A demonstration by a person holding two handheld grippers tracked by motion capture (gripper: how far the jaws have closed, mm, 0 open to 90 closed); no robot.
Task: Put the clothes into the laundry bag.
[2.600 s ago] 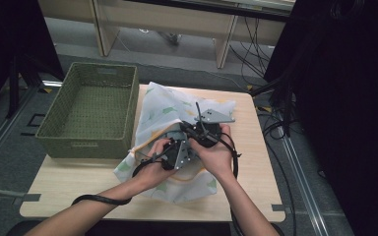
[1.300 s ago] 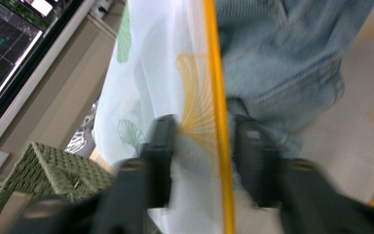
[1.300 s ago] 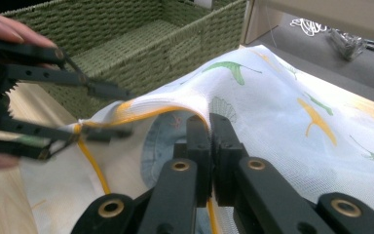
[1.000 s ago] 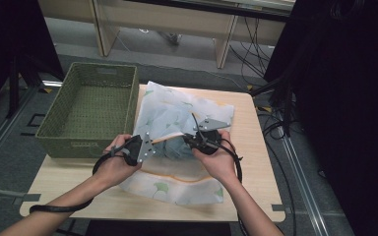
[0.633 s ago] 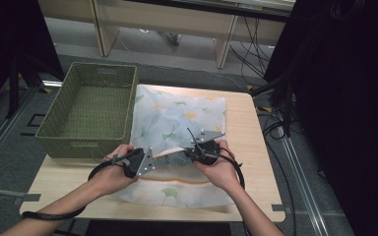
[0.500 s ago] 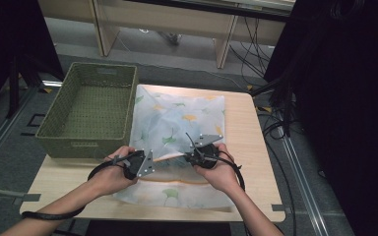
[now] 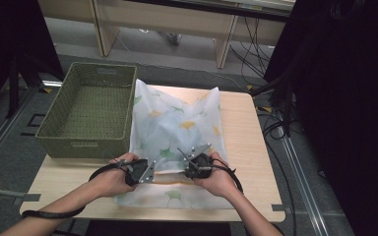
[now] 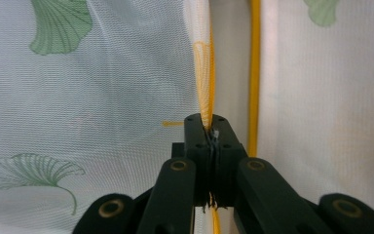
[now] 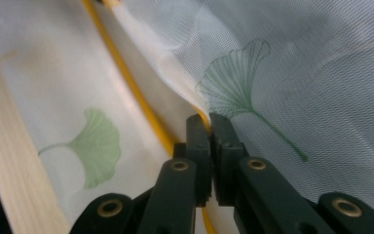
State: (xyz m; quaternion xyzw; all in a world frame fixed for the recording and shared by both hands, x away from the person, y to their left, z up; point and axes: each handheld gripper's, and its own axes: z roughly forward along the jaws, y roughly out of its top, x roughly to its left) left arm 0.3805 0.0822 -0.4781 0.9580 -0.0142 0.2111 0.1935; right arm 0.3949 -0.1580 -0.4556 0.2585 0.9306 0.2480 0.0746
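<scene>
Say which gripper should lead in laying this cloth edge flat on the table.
Neither clearly: the left gripper and the right gripper are both shut on the yellow hem of the ginkgo-print cloth, side by side near the table. Lower them together.

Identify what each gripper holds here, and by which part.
Both the left gripper and the right gripper are shut on the sheer leaf-print cloth, pinching its yellow-trimmed edge.

We see the bench (image 7: pixel 246 147) evenly lit from above, with soft shadows only; the surrounding room falls to near black at right and upper left. In both gripper views the near jaws are sharp, while the cloth (image 8: pixel 102 87) softens toward the frame edges.
</scene>
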